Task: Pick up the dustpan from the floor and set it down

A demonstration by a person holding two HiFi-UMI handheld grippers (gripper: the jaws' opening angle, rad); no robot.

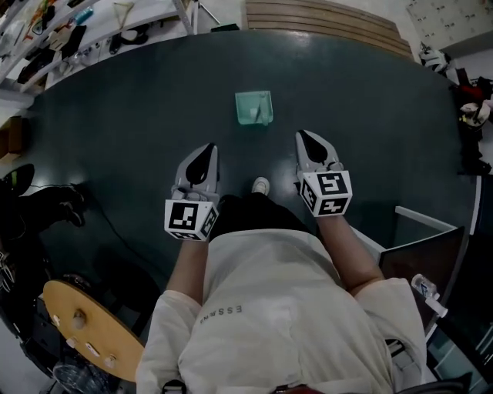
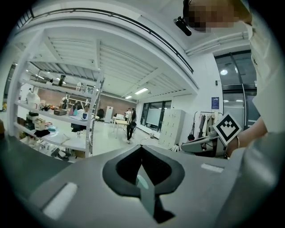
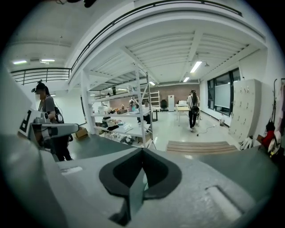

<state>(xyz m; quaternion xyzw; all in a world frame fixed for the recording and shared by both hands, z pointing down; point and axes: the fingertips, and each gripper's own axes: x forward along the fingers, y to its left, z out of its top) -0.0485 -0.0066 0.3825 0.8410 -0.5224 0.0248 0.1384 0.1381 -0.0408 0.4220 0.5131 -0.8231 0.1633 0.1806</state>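
**Step in hand: approach.** The dustpan (image 1: 254, 108) lies flat on the dark floor (image 1: 131, 131). It sits ahead of the person's shoe (image 1: 261, 185), between the lines of the two grippers and well apart from both. The left gripper (image 1: 205, 152) and the right gripper (image 1: 306, 141) are each clenched tip to tip with nothing held. A pale green sliver shows low between the jaws in each gripper view. It may be the dustpan beyond them, but this cannot be confirmed.

**Procedure.**
- Part the jaws of one gripper before lowering it.
- Bring it in low and close on a raised wall or the handle, not the flat base. Which edge carries the handle is not legible from here.
- Lift level.

**Clearances.** The floor around the dustpan is bare on all sides. A wooden platform (image 1: 331, 23) lies beyond it, shelving (image 1: 77, 31) stands far left, and a panel (image 1: 427, 231) stands near right. Set the dustpan down within the bare area.
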